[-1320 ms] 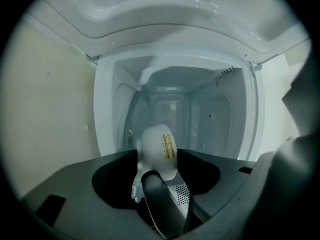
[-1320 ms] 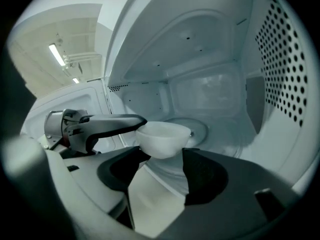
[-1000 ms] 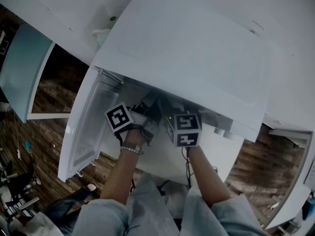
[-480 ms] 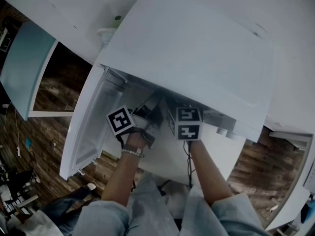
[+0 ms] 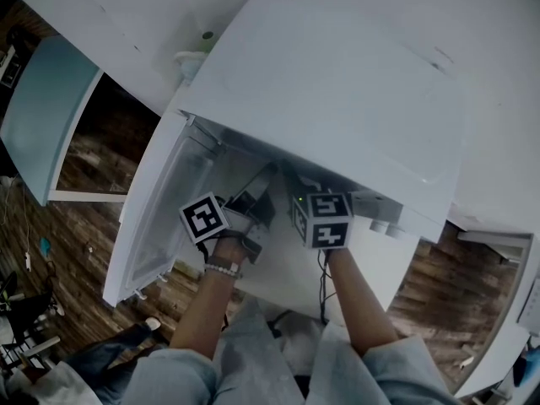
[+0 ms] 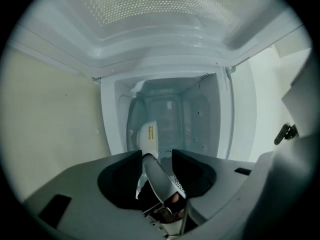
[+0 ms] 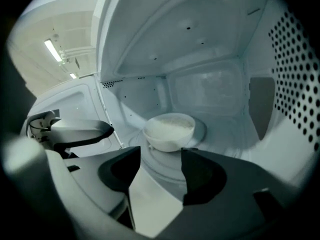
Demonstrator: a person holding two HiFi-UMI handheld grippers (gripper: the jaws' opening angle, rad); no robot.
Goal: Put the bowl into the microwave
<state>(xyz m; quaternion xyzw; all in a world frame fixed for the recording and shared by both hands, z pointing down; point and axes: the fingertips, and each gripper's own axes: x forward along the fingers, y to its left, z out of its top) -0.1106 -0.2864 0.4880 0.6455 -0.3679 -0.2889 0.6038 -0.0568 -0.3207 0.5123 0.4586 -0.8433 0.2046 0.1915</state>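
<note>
The bowl (image 7: 169,130) sits on the turntable (image 7: 201,130) inside the open microwave (image 5: 337,99), so the right gripper (image 7: 161,154), jaws apart and empty, should back straight out, while the left gripper (image 6: 156,156), jaws just closing around what seems the door edge (image 6: 162,180), needs a square grip first.

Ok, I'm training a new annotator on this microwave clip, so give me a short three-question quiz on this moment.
1. True or false: the bowl sits outside the microwave.
2. The right hand-held gripper is: A) shut on the bowl, B) open with nothing between its jaws, C) shut and empty.
3. Fill in: the microwave door stands ____.
Key: 1 false, it rests on the turntable inside; 2 B; 3 open.
</note>
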